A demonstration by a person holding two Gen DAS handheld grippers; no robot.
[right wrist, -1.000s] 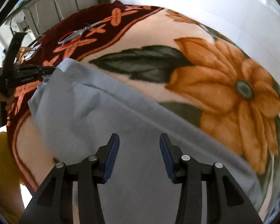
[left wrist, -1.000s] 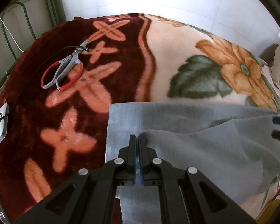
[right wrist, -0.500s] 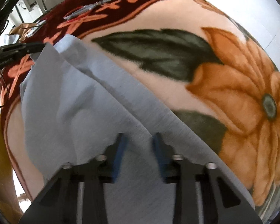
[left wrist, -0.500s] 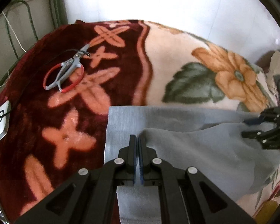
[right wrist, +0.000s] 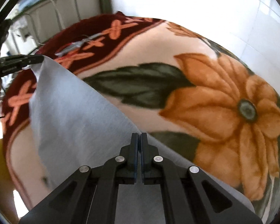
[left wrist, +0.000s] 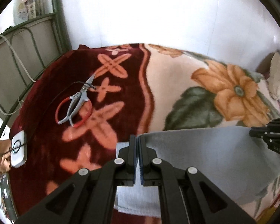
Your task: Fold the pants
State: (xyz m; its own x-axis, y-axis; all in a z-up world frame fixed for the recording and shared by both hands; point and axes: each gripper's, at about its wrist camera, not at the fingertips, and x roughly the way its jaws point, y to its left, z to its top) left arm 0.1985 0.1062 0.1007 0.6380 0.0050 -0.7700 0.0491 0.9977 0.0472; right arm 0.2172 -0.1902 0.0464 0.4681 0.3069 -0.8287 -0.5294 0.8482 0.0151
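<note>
Right tongs (right wrist: 139, 137) just closed, now clamped on grey pants (right wrist: 80, 123) edge; a second ago stood apart over cloth. Left tongs (left wrist: 137, 140) clamped on other corner, lifted; fabric now taut between both, sag gone. Judgement: both ends secured, ready to carry fold over.

Pants hang over bed blanket (left wrist: 177, 85), low centre. Scissors (left wrist: 75, 104) at 10 o'clock, well apart. Open blanket toward 12; bed rail (left wrist: 28, 37) far at 10.
</note>
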